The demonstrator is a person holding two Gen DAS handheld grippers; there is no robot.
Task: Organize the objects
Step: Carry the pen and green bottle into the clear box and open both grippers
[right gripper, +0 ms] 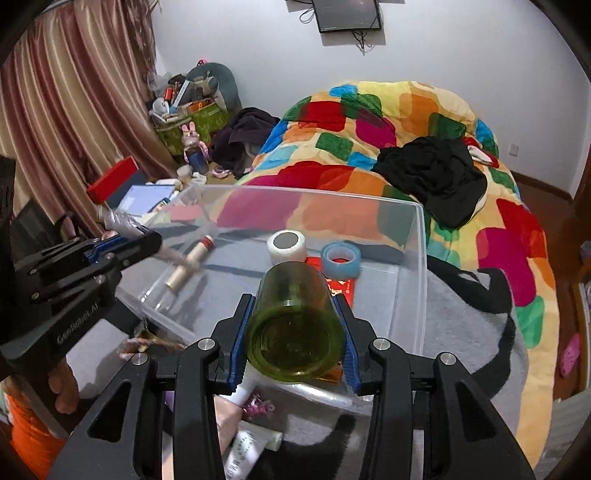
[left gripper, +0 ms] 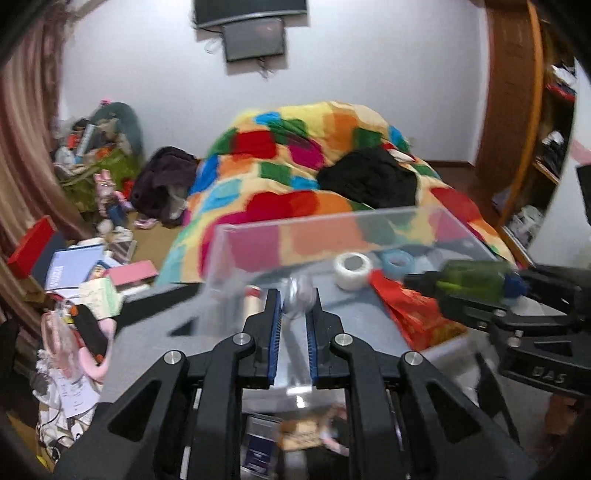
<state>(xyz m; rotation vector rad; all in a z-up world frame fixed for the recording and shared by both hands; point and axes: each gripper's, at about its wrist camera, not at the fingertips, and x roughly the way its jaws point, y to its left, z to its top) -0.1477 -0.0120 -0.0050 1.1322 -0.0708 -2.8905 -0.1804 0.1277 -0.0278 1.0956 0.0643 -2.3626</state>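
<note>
Clear bin point(right gripper: 421, 236) on grey blanket point(right gripper: 461, 306), cluttered bedroom.

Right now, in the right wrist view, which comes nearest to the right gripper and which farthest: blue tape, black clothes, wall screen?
1. Blue tape, inside the clear bin, just beyond the right gripper.
2. Black clothes, on the bed, upper right.
3. Wall screen, top of the far wall.
</note>
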